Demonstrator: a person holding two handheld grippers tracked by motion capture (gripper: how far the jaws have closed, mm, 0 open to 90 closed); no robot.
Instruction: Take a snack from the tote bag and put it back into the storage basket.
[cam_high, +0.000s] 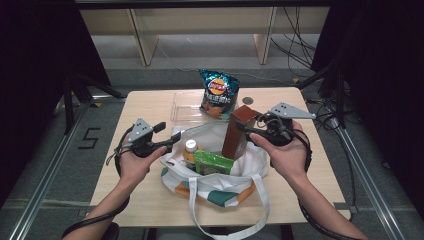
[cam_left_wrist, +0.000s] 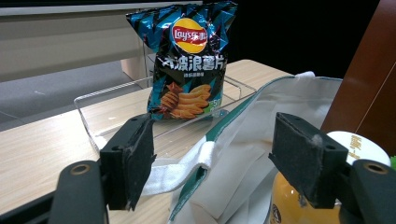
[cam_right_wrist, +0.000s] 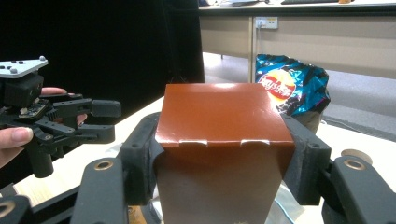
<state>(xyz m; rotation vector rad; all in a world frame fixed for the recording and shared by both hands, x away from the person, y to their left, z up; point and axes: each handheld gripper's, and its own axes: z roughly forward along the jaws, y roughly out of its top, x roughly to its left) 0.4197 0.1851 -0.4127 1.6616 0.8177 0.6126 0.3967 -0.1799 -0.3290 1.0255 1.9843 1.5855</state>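
A tall brown box (cam_high: 234, 137) stands upright over the open white tote bag (cam_high: 220, 182), and my right gripper (cam_high: 246, 128) is shut on its upper part. In the right gripper view both pads press the brown box (cam_right_wrist: 222, 140) from the sides, with the right gripper (cam_right_wrist: 222, 158) level. My left gripper (cam_high: 167, 135) is open at the bag's left rim. Between and beyond the left gripper (cam_left_wrist: 212, 163) pads lie a white strap and the tote bag (cam_left_wrist: 261, 121) rim. Inside the bag are a white-capped bottle (cam_high: 190, 150) and a green packet (cam_high: 214, 162).
A Lay's chips bag (cam_high: 218, 93) leans in a clear tray (cam_high: 187, 107) at the back of the wooden table (cam_high: 145, 107). A small round disc (cam_high: 247, 101) lies right of the chips. Black curtains and metal rails flank the table.
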